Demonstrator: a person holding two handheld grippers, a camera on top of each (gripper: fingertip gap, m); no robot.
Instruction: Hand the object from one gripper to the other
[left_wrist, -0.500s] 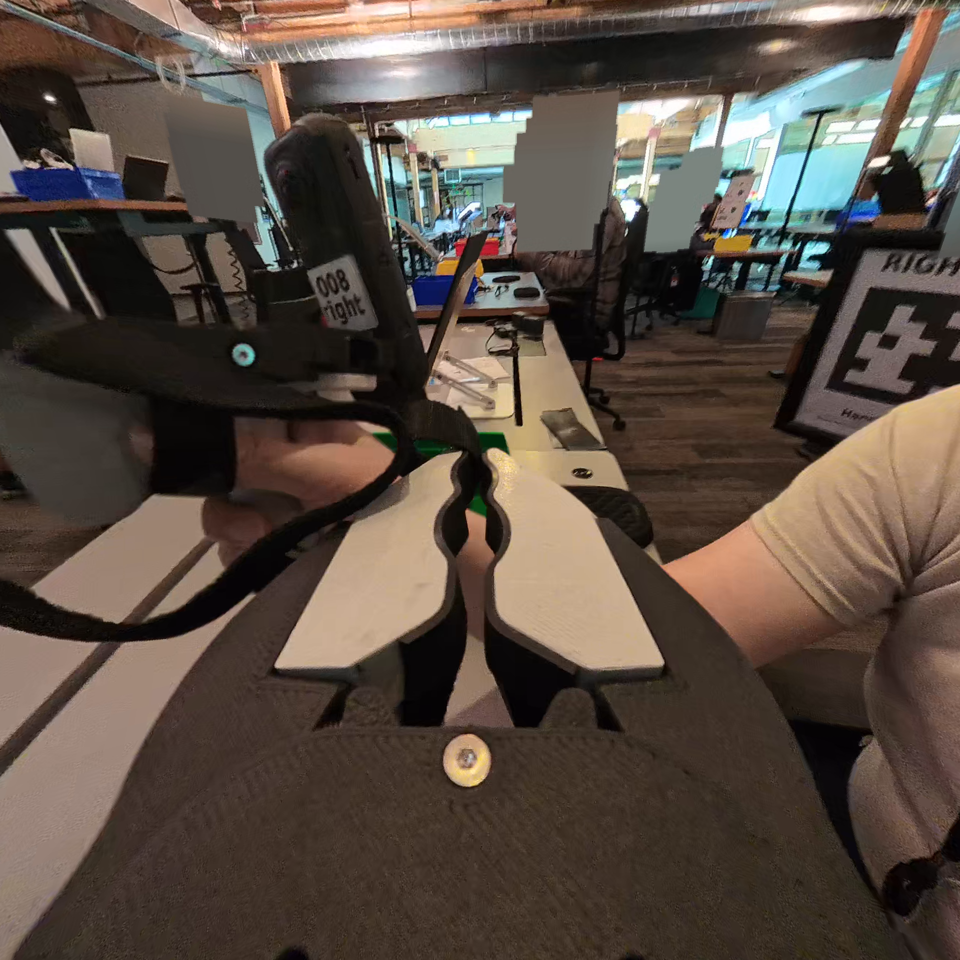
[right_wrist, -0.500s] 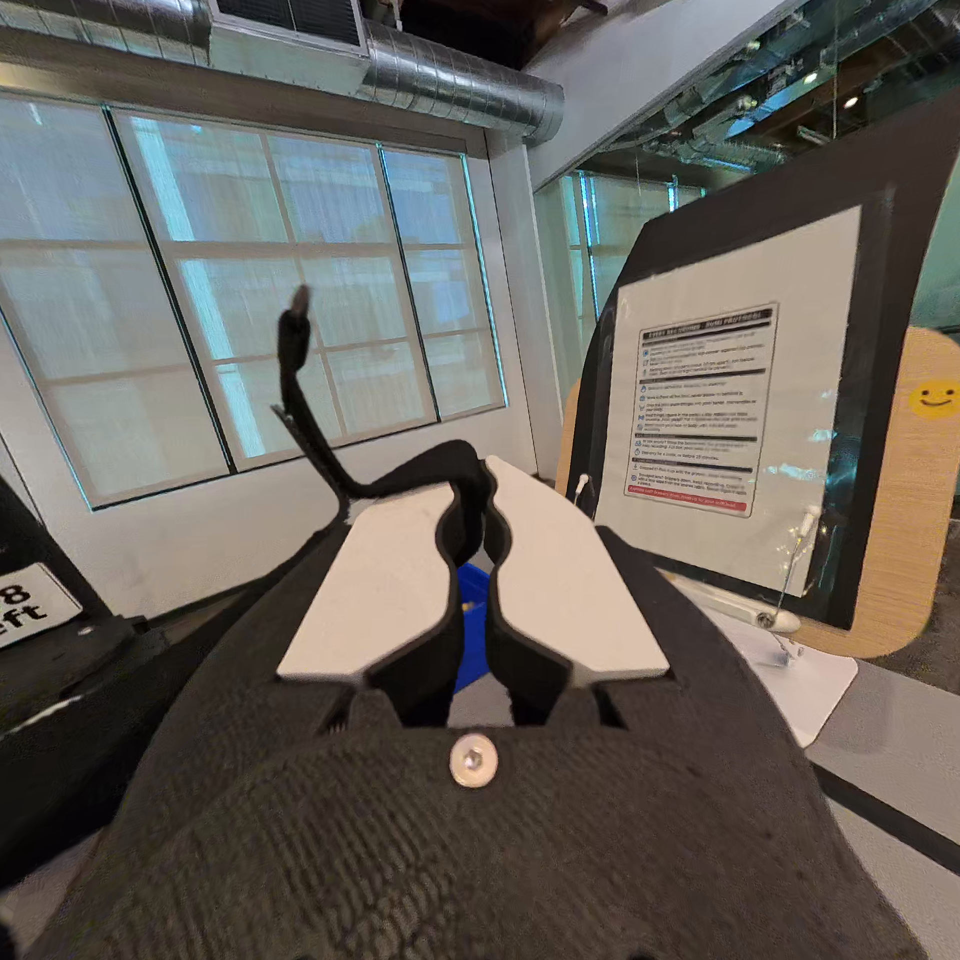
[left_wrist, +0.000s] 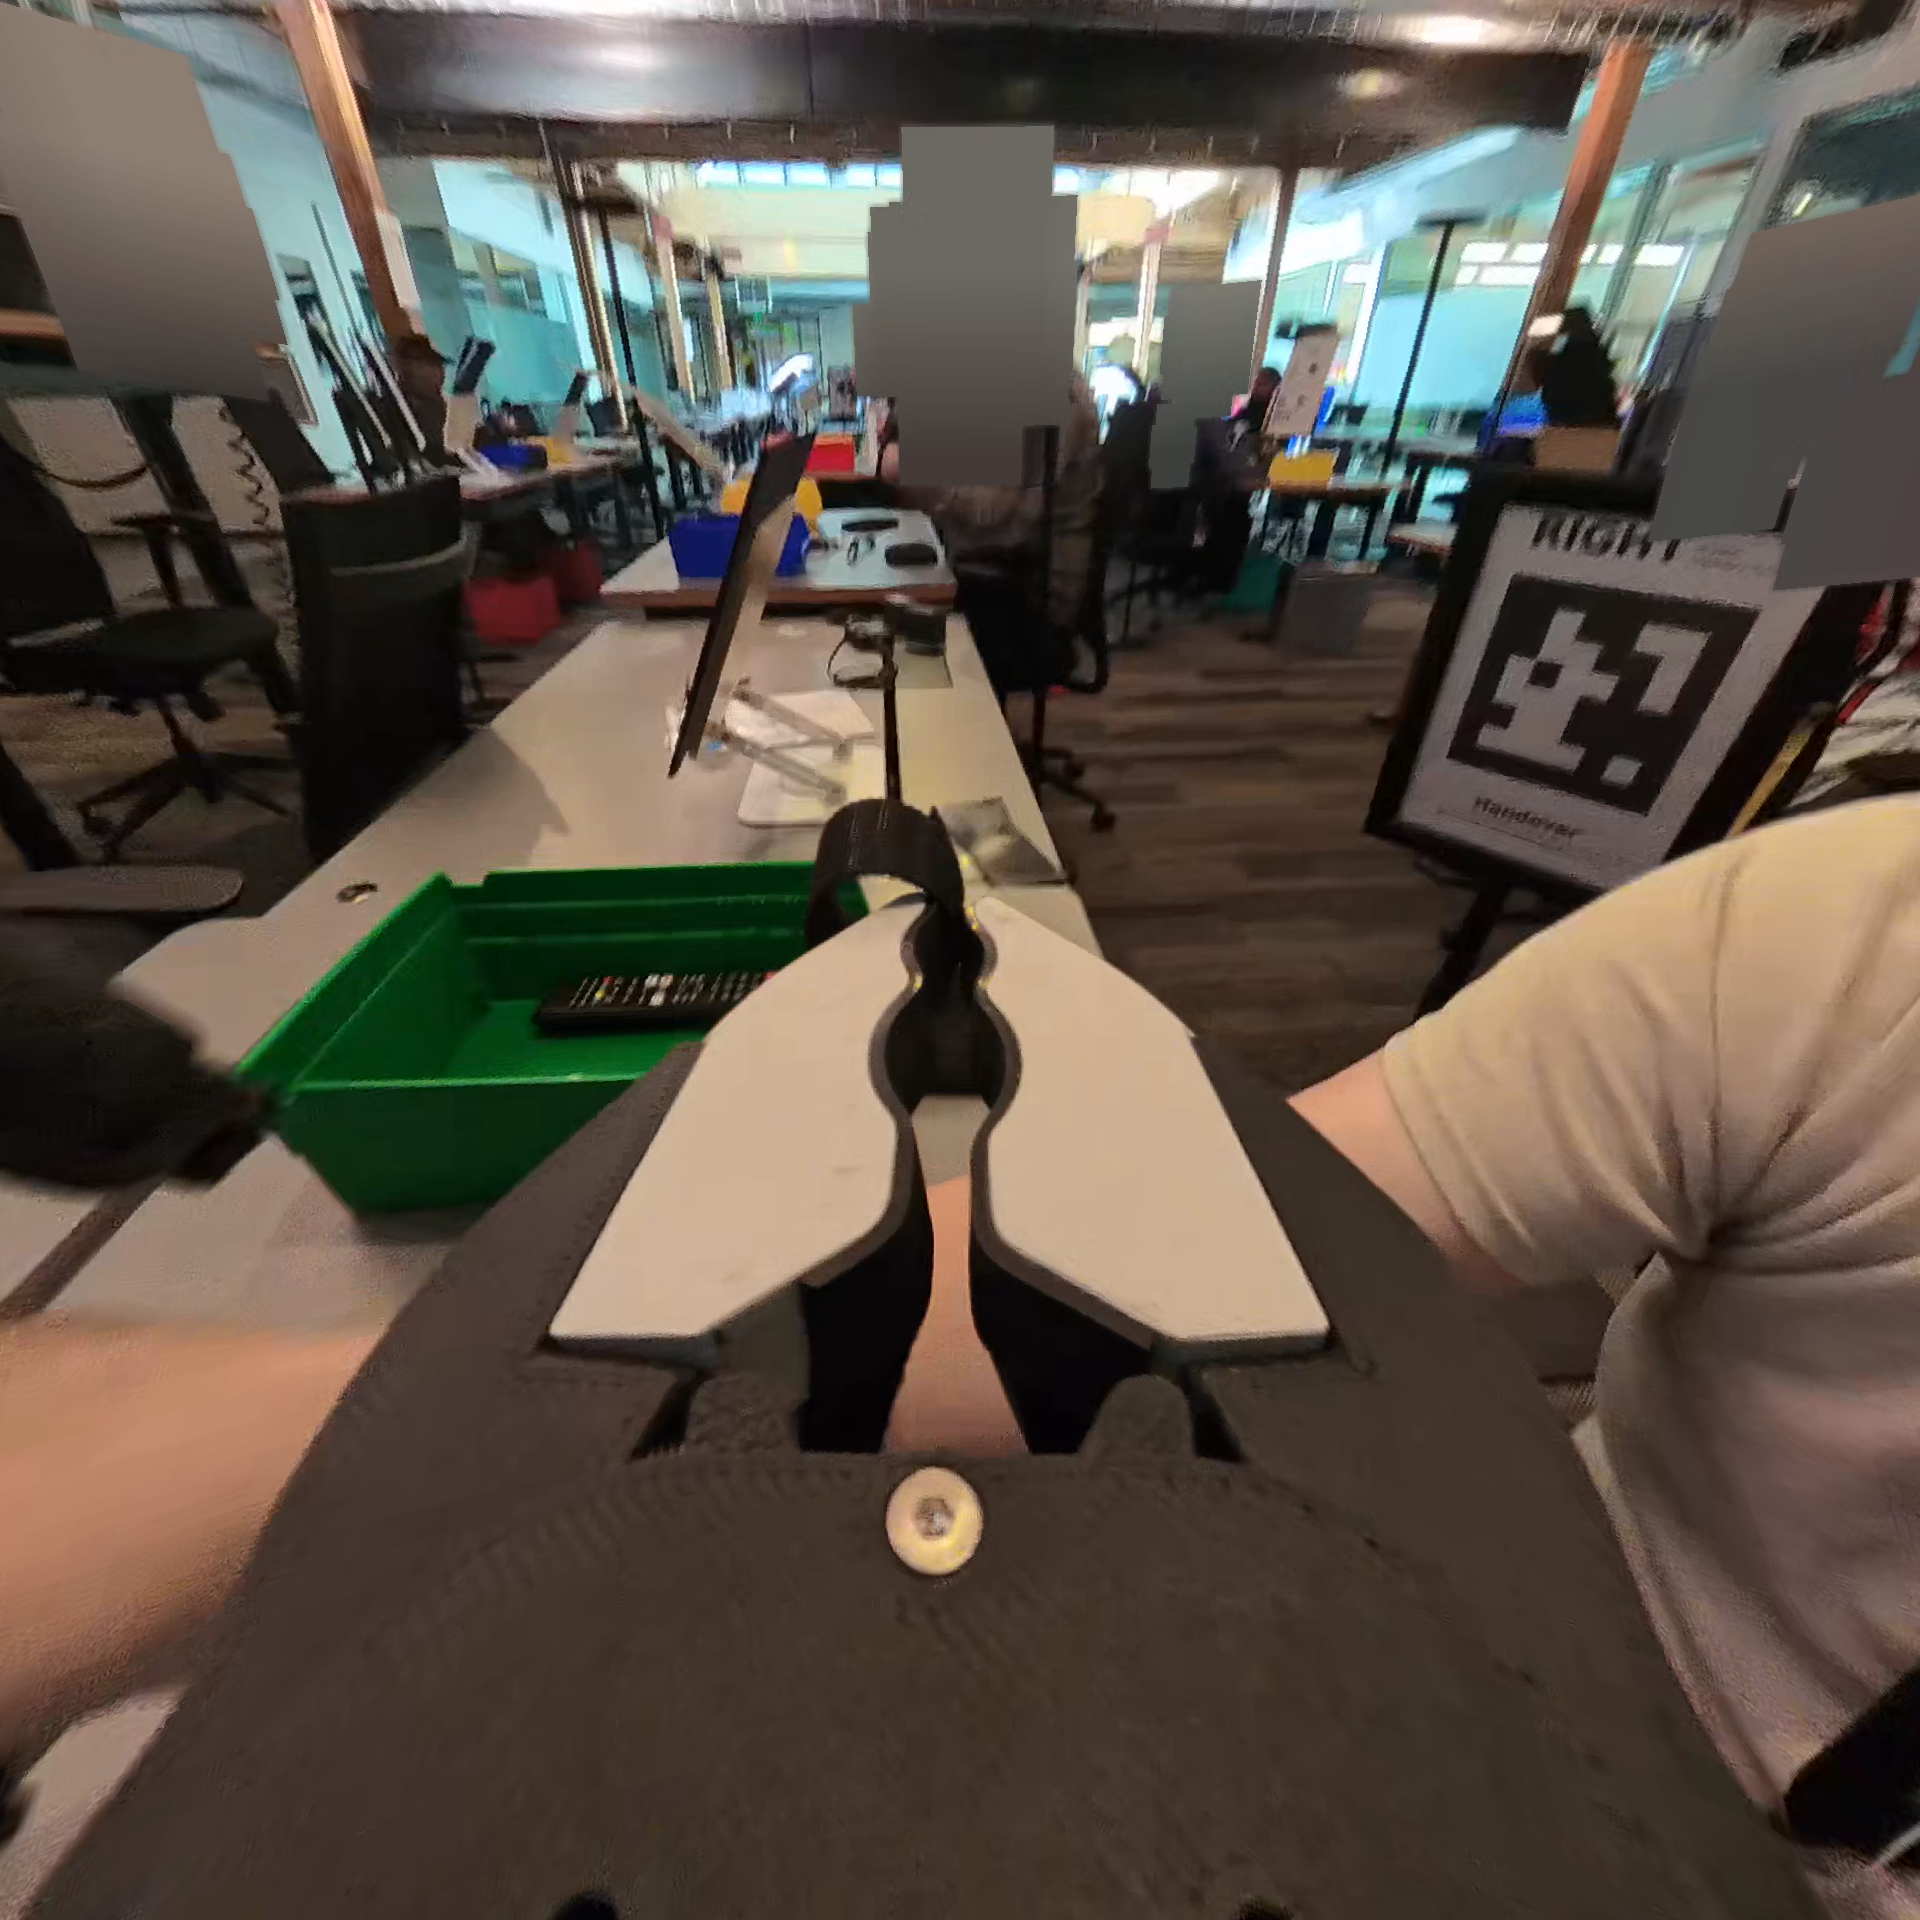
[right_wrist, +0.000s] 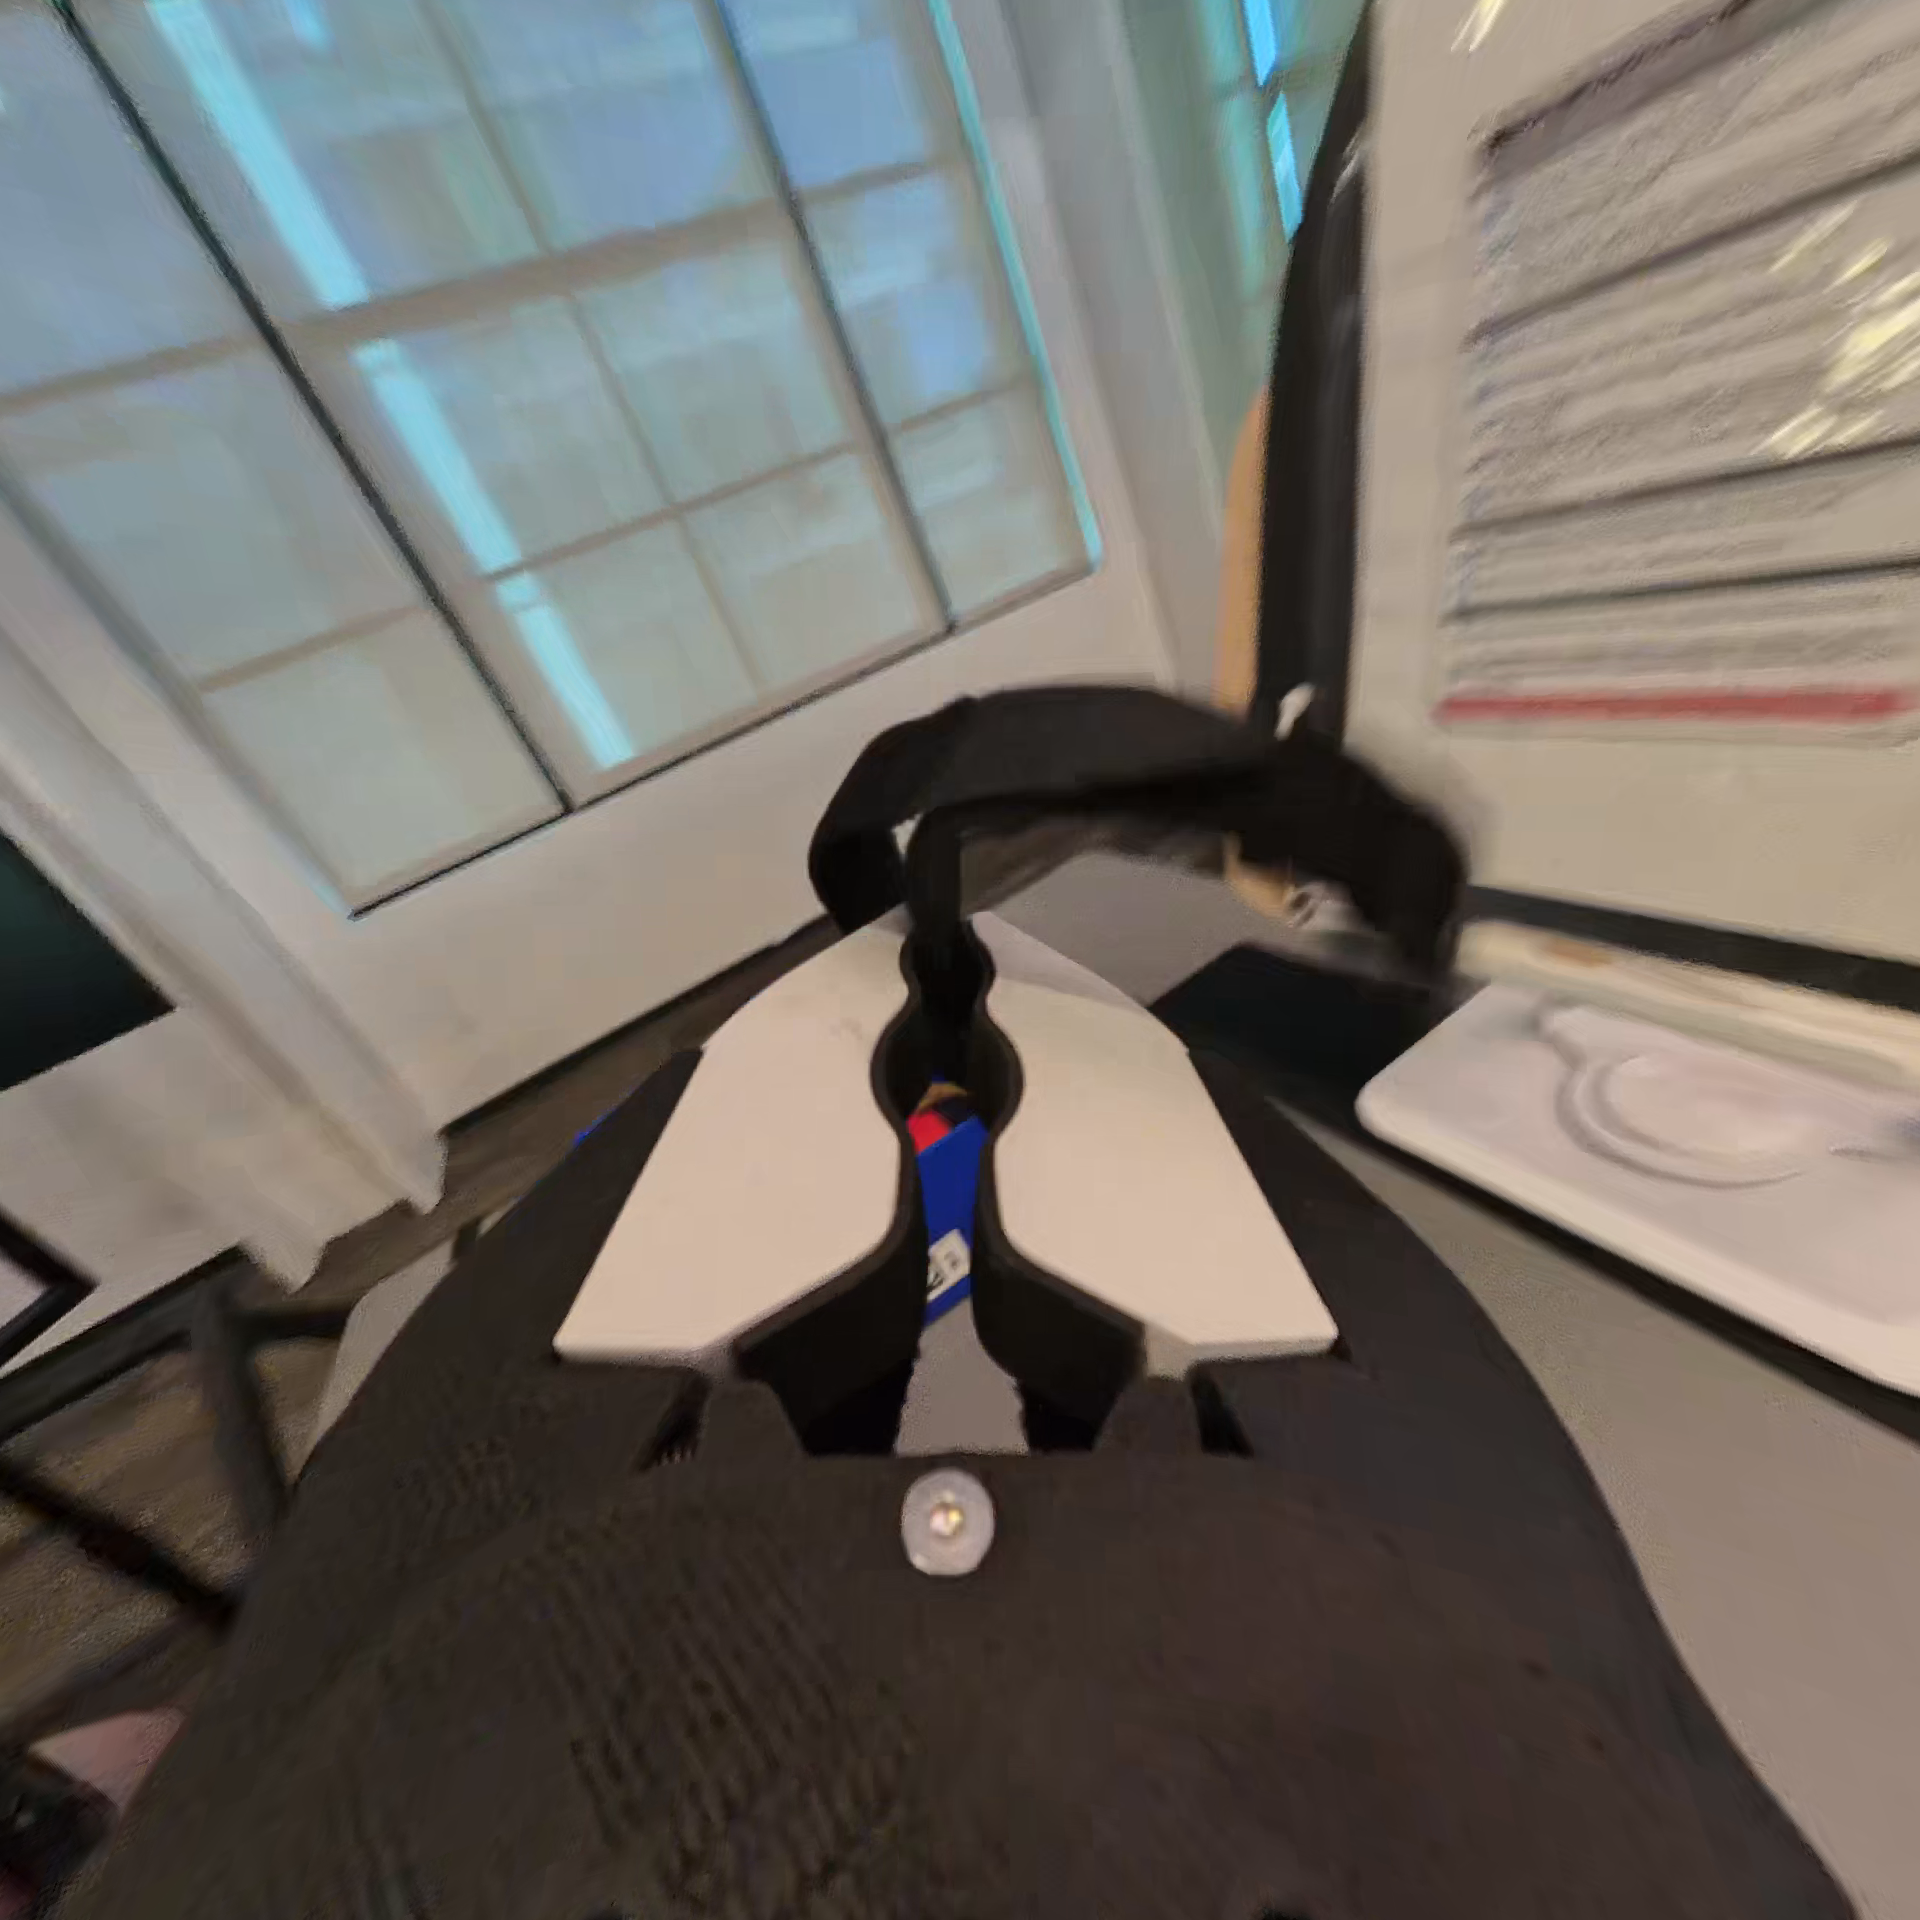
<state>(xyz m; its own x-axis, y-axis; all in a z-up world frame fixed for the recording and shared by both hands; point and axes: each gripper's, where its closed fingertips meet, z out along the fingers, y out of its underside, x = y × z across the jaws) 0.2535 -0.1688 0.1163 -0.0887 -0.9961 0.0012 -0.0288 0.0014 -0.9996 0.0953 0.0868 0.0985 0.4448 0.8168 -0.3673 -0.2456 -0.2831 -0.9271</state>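
Observation:
A black strap is the object. In the left wrist view my left gripper (left_wrist: 940, 914) is shut, with a short loop of the black strap (left_wrist: 883, 847) standing up from its tips and dark strap filling the gap between the fingers. In the right wrist view my right gripper (right_wrist: 940, 925) is shut on a black strap (right_wrist: 1143, 758) that loops up and flops off to the right. I cannot tell whether both hold the same strap. The right gripper also shows as a dark blur at the far left of the left wrist view (left_wrist: 94, 1070), well apart from the left one.
A green bin (left_wrist: 343, 1039) holding a black remote (left_wrist: 655, 1003) stands on the grey table just left of my left gripper. A marker sign on an easel (left_wrist: 1600, 686) stands to the right. A person's sleeve (left_wrist: 1662, 1143) is close. A poster board (right_wrist: 1662, 416) and white base (right_wrist: 1662, 1143) are by my right gripper.
The right gripper has dropped away to the left of the left wrist view, uncovering the green bin. The strap no longer trails left from the left gripper. In the right view the strap flopped from upright to the right.

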